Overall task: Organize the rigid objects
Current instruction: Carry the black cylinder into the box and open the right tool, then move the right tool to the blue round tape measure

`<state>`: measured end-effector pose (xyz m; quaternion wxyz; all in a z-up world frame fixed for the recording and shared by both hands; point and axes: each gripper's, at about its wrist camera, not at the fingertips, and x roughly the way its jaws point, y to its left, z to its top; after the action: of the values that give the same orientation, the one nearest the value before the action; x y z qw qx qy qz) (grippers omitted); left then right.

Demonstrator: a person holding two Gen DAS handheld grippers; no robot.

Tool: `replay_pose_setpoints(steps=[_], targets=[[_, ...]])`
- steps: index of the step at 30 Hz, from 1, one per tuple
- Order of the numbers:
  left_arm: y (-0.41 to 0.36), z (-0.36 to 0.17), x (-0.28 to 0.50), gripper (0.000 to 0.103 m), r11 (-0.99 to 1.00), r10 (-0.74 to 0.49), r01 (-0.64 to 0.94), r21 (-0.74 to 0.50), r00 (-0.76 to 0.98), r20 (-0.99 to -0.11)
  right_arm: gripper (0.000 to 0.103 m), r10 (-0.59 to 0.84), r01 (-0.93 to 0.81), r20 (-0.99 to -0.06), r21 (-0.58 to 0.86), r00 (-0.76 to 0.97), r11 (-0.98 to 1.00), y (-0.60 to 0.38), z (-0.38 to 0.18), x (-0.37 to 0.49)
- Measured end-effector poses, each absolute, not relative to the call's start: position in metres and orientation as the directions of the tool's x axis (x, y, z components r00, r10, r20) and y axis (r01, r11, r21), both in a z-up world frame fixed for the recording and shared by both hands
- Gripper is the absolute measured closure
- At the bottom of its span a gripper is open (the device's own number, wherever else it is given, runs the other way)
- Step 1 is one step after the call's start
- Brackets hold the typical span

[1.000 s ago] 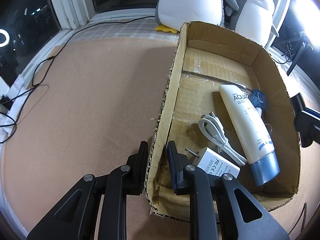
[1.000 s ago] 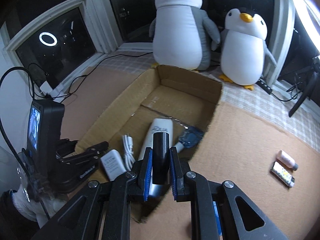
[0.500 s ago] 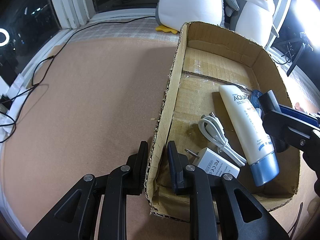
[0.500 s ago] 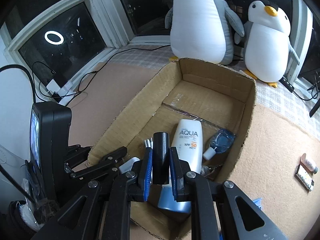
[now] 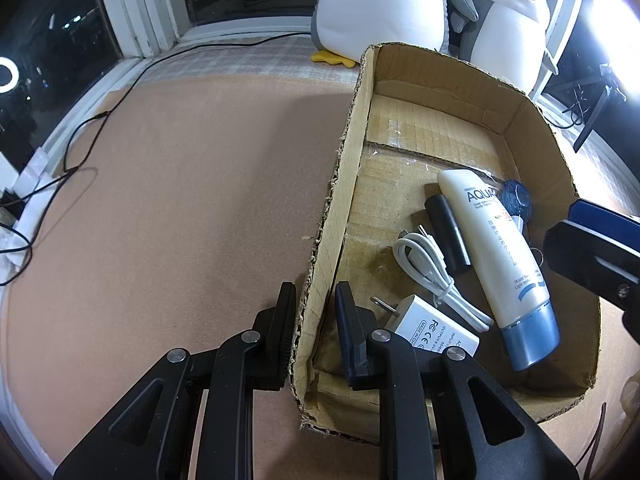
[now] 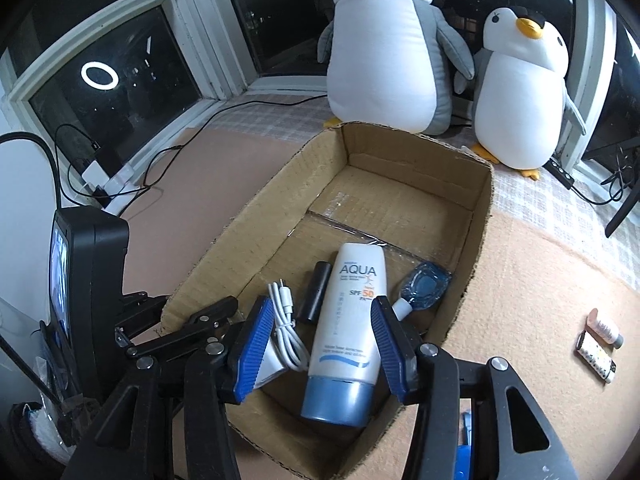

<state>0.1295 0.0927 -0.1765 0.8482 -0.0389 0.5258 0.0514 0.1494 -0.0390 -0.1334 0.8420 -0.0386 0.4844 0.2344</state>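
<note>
1. Left gripper (image 5: 314, 316): jaws clamped on the side wall of the box (image 5: 340, 184).
2. Right gripper (image 6: 322, 344): jaws spread wide, holding nothing, above the box.
3. Black cylinder (image 5: 447, 230): lies on the box floor between cable (image 5: 428, 264) and tube (image 5: 500, 256).

An open cardboard box (image 6: 478, 216) sits just ahead of the right claw (image 6: 324, 344). Inside, a white tube (image 6: 350, 320) with a blue cap lies flat between its fingers, cap nearest. Left of it lie a black cylinder (image 6: 316, 296), a coiled white cable (image 6: 286, 320) and a white charger (image 5: 432, 330); right, a small blue bottle (image 6: 422, 286).
</note>
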Motion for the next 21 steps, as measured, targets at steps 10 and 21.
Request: replay_pose_setpoints(steps=[10,21], targets=[[0.094,-0.176,0.128,0.084,0.992,0.048,-0.125,-0.008,0.442,-0.896,0.052,0.344,-0.407,-0.83,0.158,0.439,0.9,-0.066,-0.125,0.14],[0.094,-0.176,0.128,0.084,0.992,0.048,-0.124,-0.007,0.442,-0.896,0.052,0.277,-0.308,-0.832,0.136,0.48,0.942,-0.143,-0.122,0.109]])
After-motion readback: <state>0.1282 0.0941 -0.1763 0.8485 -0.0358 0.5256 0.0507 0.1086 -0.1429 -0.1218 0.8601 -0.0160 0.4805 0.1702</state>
